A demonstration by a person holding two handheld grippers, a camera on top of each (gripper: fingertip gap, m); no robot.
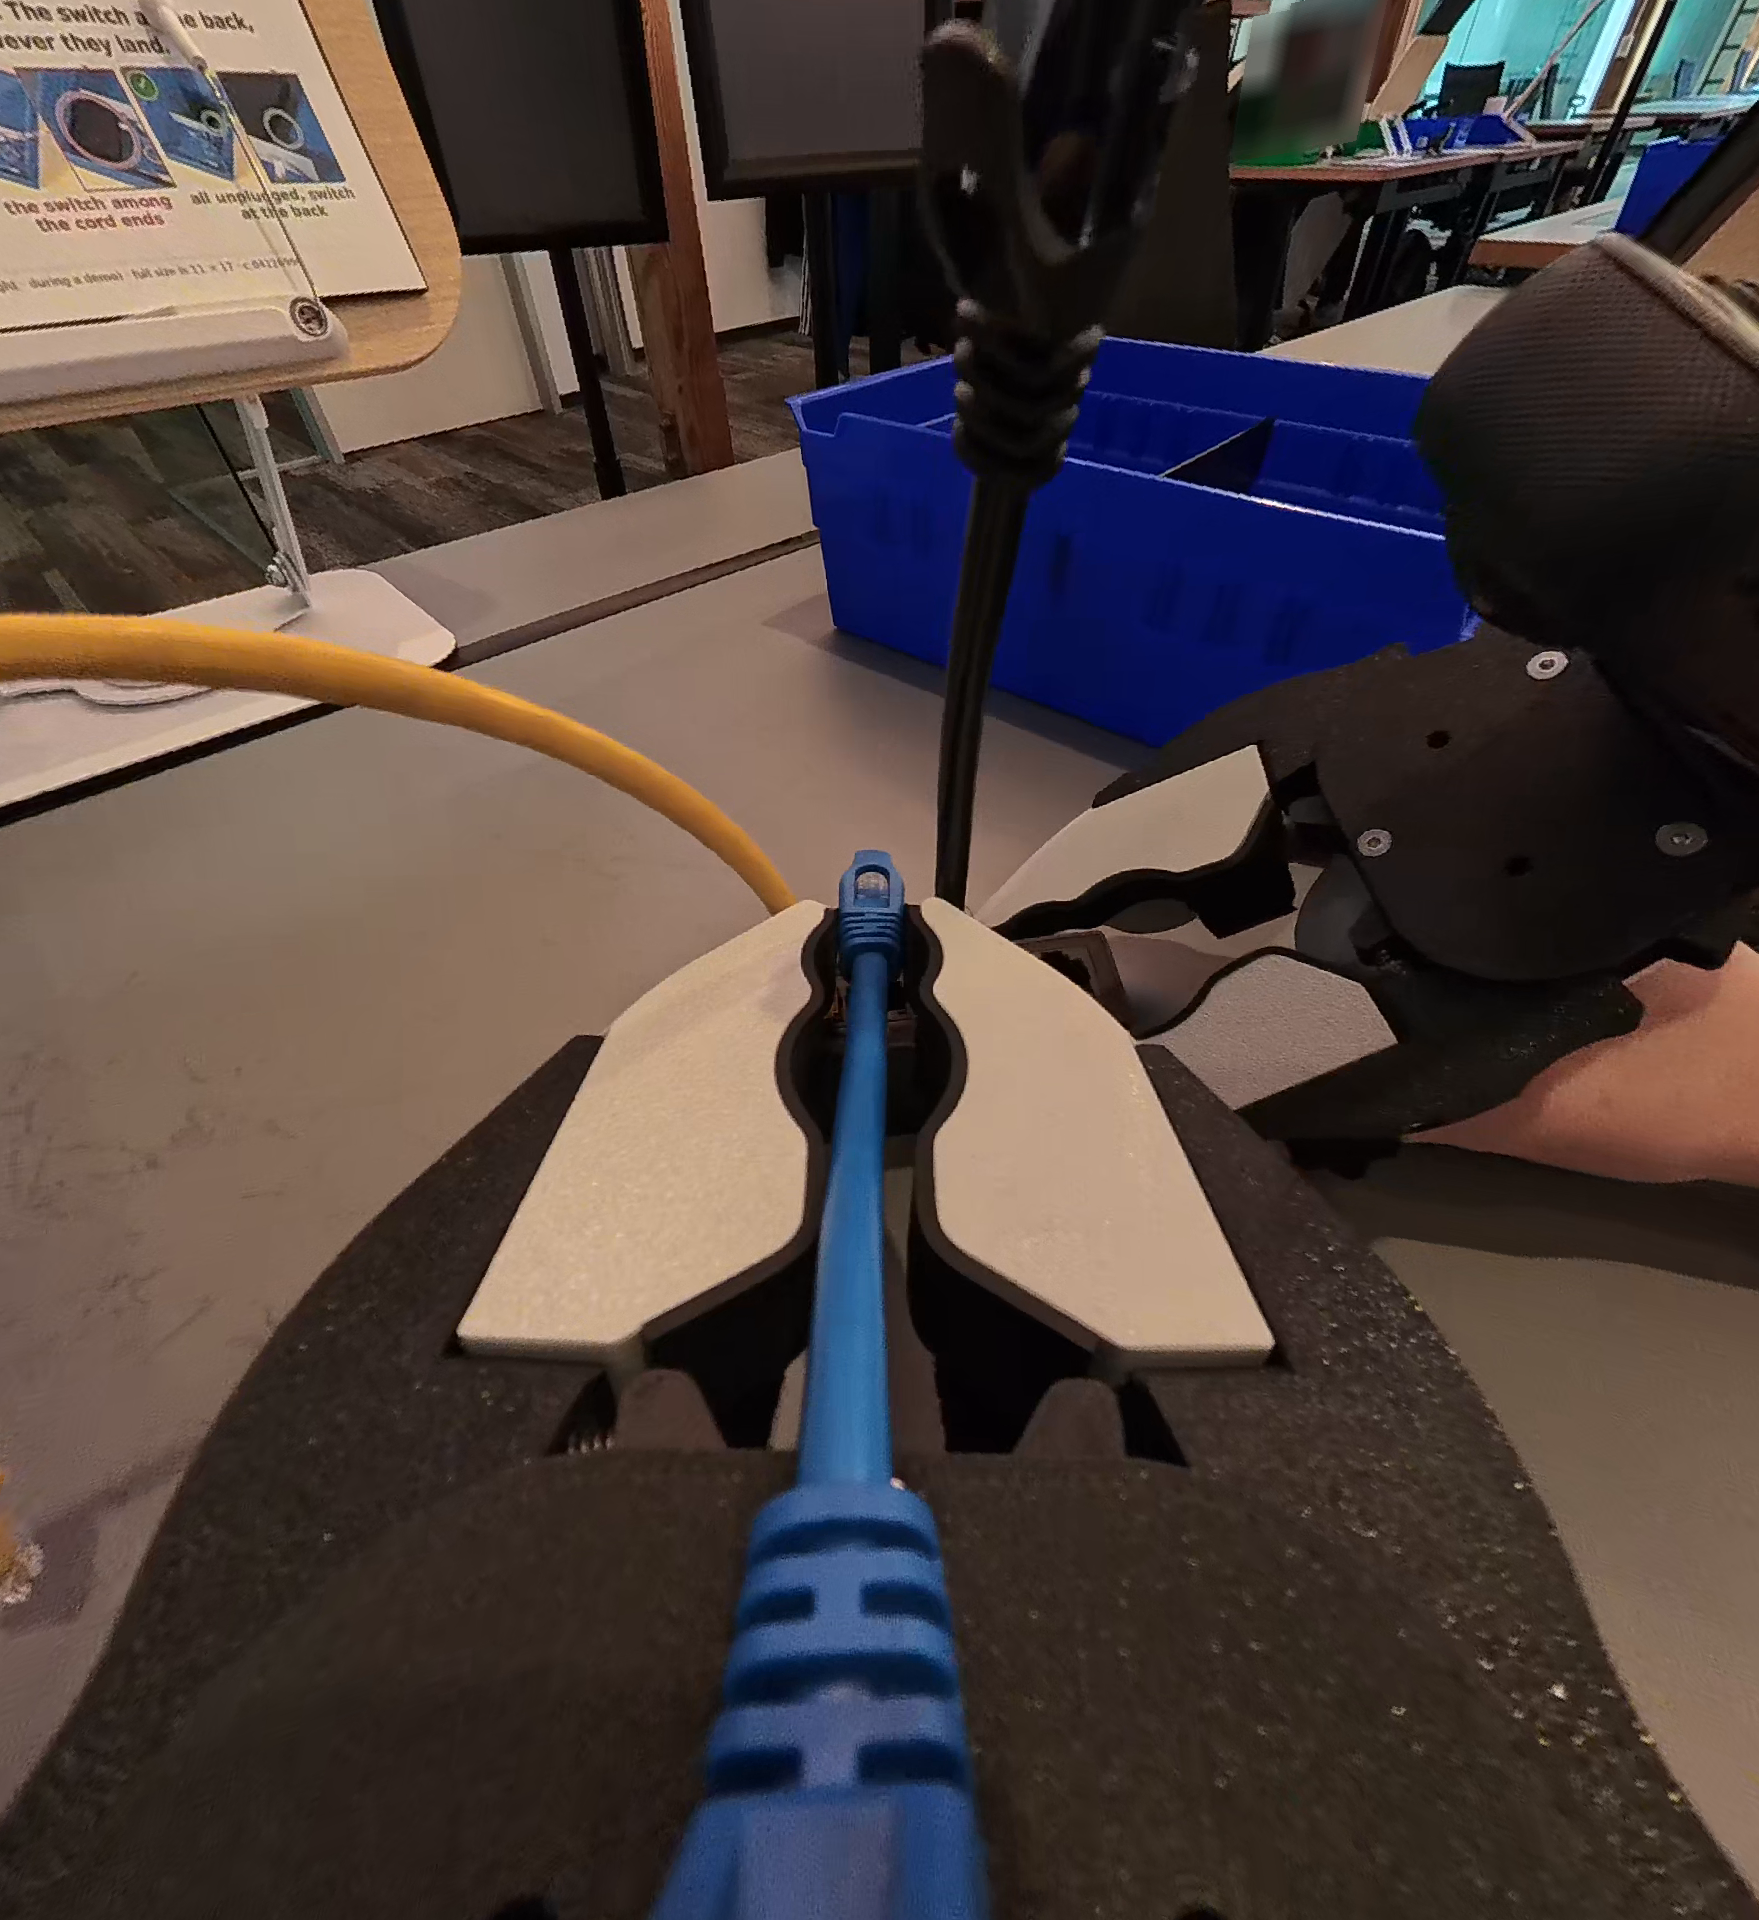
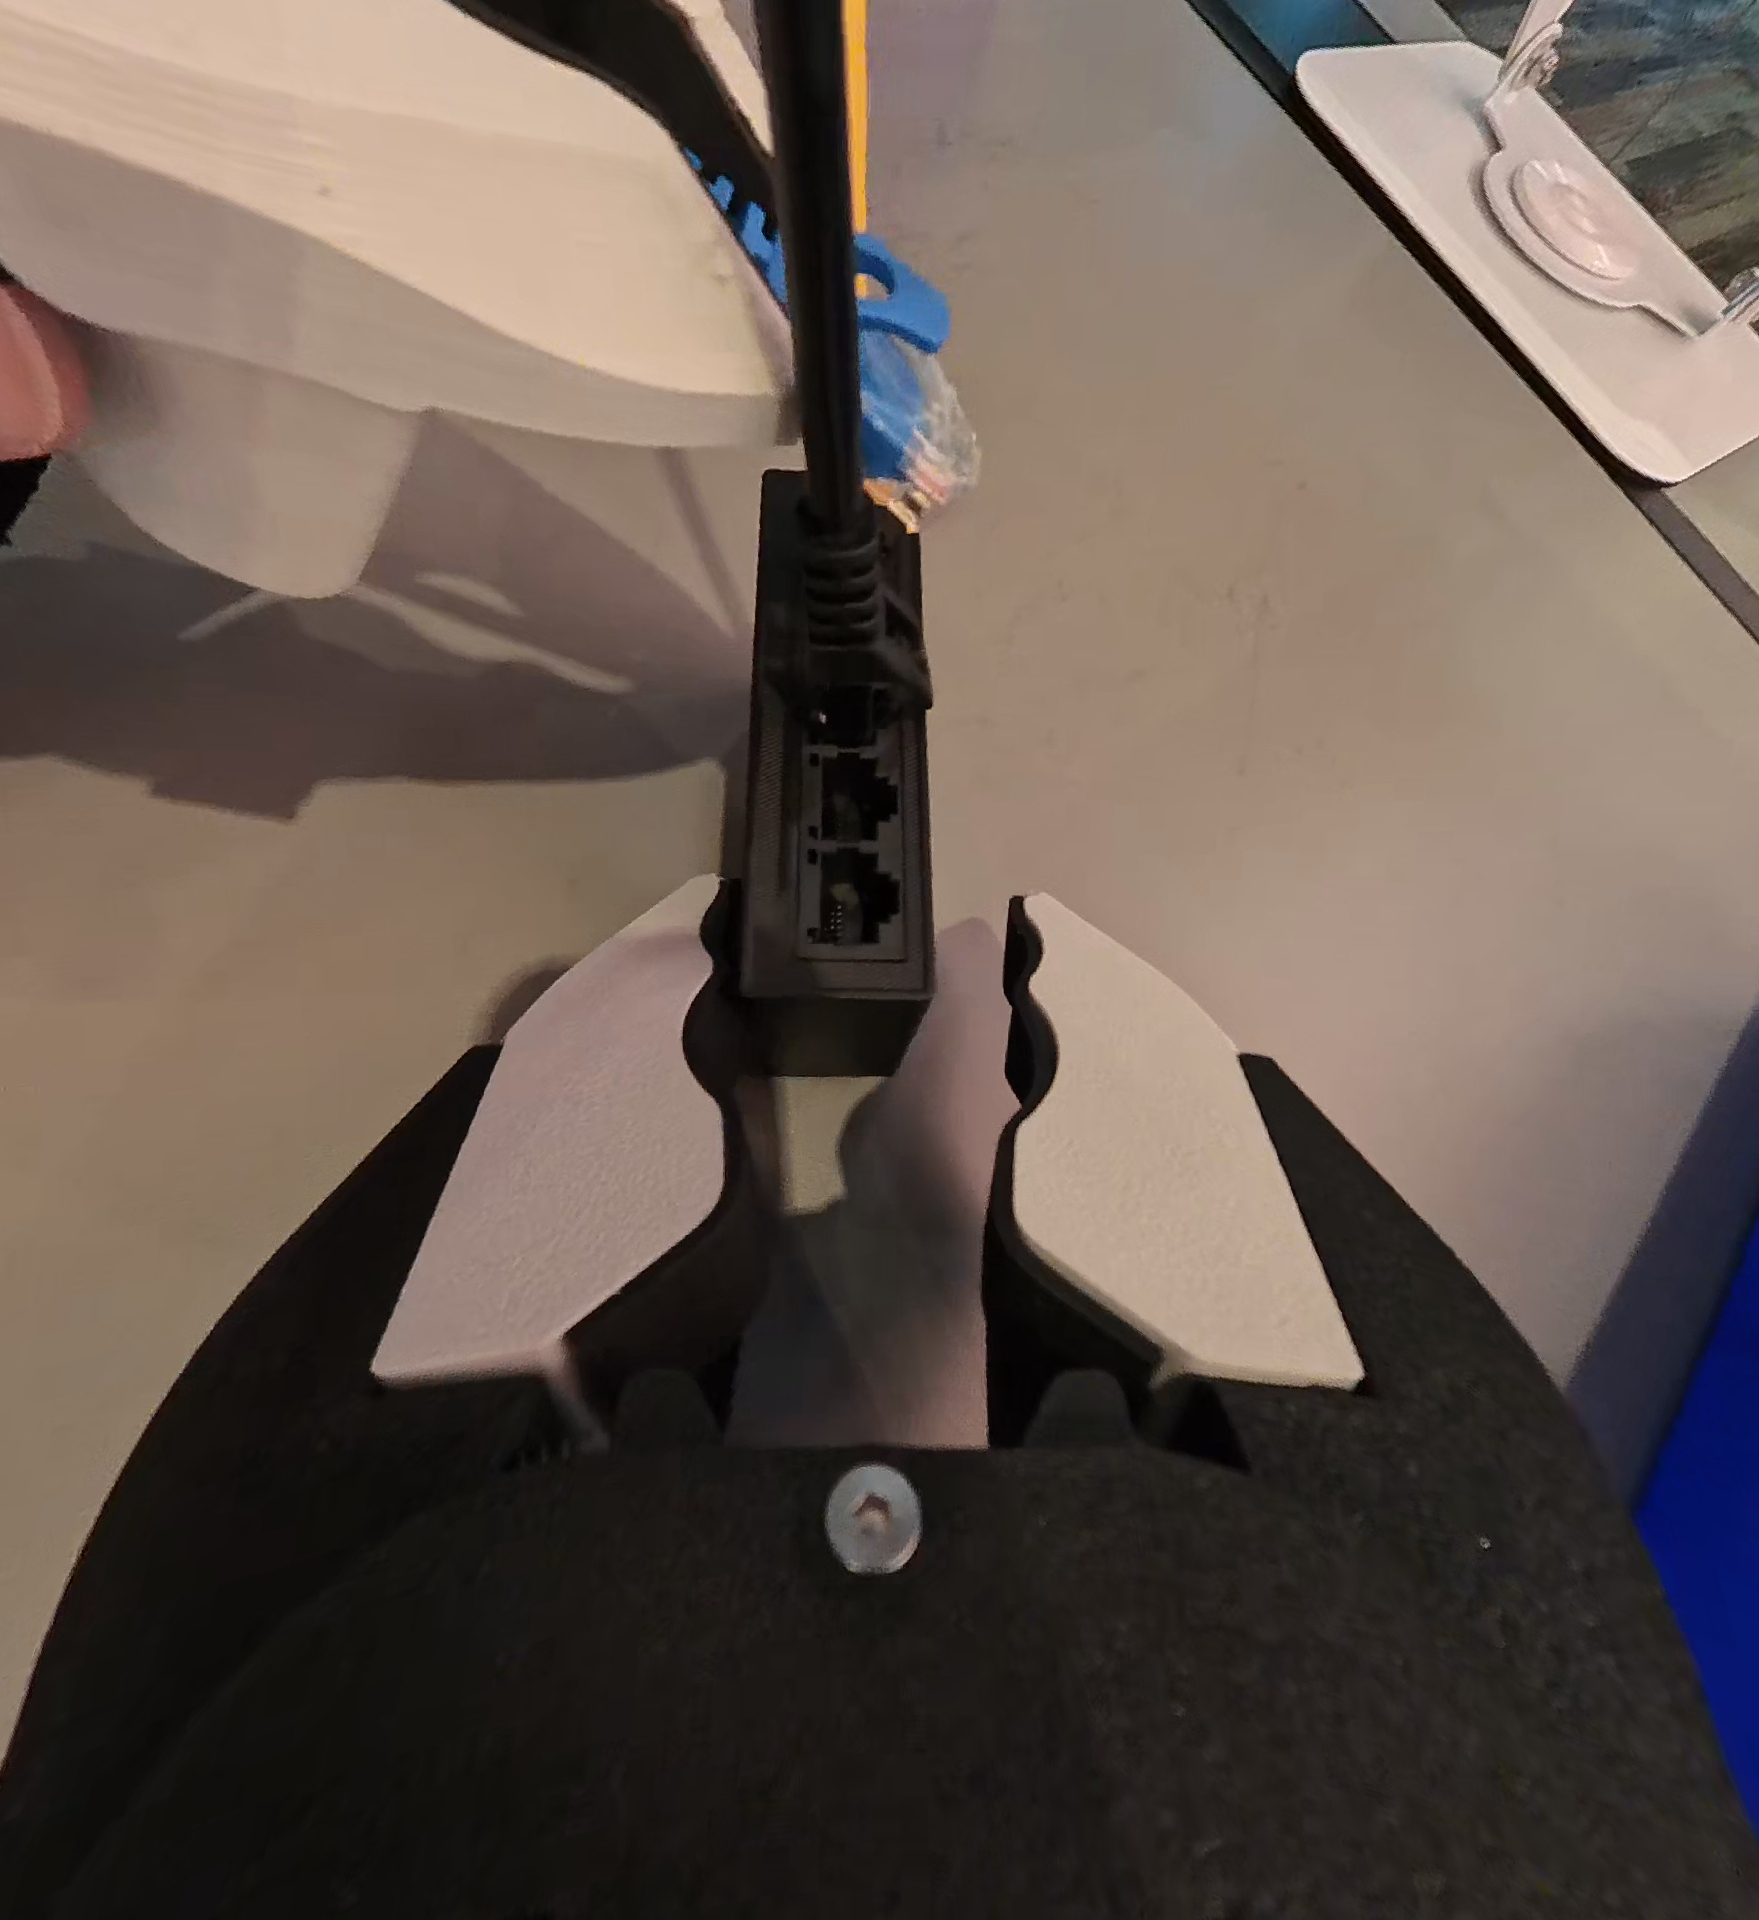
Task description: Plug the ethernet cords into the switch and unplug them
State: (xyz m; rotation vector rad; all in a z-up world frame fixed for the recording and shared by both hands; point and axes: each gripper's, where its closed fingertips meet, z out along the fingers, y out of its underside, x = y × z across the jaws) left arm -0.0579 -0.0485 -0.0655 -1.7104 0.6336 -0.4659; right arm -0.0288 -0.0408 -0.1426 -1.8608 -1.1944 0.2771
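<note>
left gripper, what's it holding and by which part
The left gripper is shut on the blue ethernet cord, pinched at the boot just behind its plug.

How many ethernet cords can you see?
3. The blue cord is gripped in the left gripper, the black cord is plugged into the switch, and the yellow cord arcs across the table behind.

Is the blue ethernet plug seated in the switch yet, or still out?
Out. The blue plug, held by the left gripper, hangs clear of the switch, its clear tip exposed beside the plugged-in black cord.
</note>
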